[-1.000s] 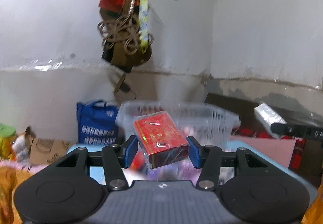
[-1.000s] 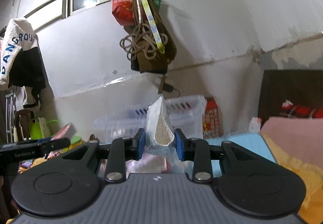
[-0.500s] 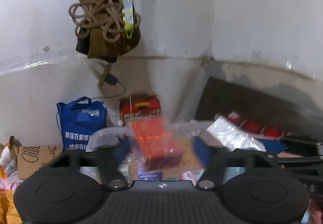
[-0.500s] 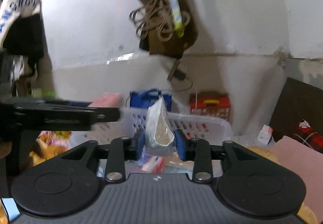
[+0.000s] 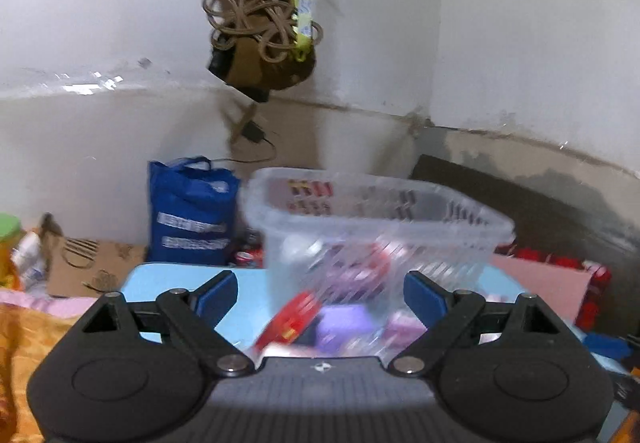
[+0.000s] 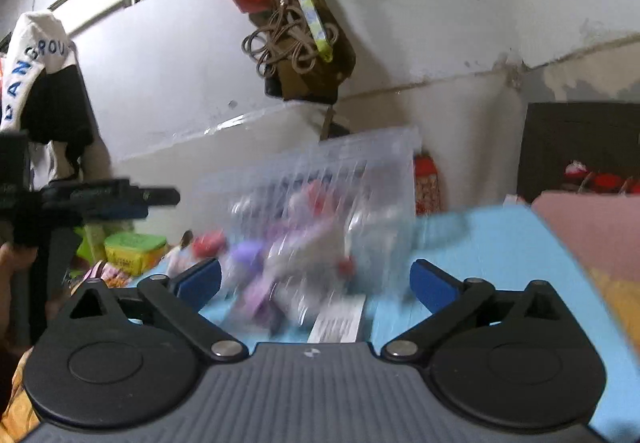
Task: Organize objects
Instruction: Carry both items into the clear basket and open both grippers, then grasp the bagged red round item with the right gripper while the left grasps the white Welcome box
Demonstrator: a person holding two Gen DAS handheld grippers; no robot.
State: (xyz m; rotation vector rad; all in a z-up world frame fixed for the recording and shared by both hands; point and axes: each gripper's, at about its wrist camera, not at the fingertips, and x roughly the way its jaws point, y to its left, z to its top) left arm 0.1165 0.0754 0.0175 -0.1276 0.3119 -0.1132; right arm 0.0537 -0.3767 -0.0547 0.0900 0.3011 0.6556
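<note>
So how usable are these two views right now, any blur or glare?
Left wrist view: clear basket and its contents smeared by motion, wall sharper, small glare streak on the left wall. Right wrist view: basket and blue tabletop heavily blurred; fisheye bends the wall lines.

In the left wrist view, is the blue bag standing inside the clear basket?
No, the blue bag stands on the floor by the wall, to the left of the clear basket and outside it.

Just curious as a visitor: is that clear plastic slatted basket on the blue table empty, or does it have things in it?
Not empty. The clear plastic slatted basket holds blurred red, purple and white items, seen through its walls.
</note>
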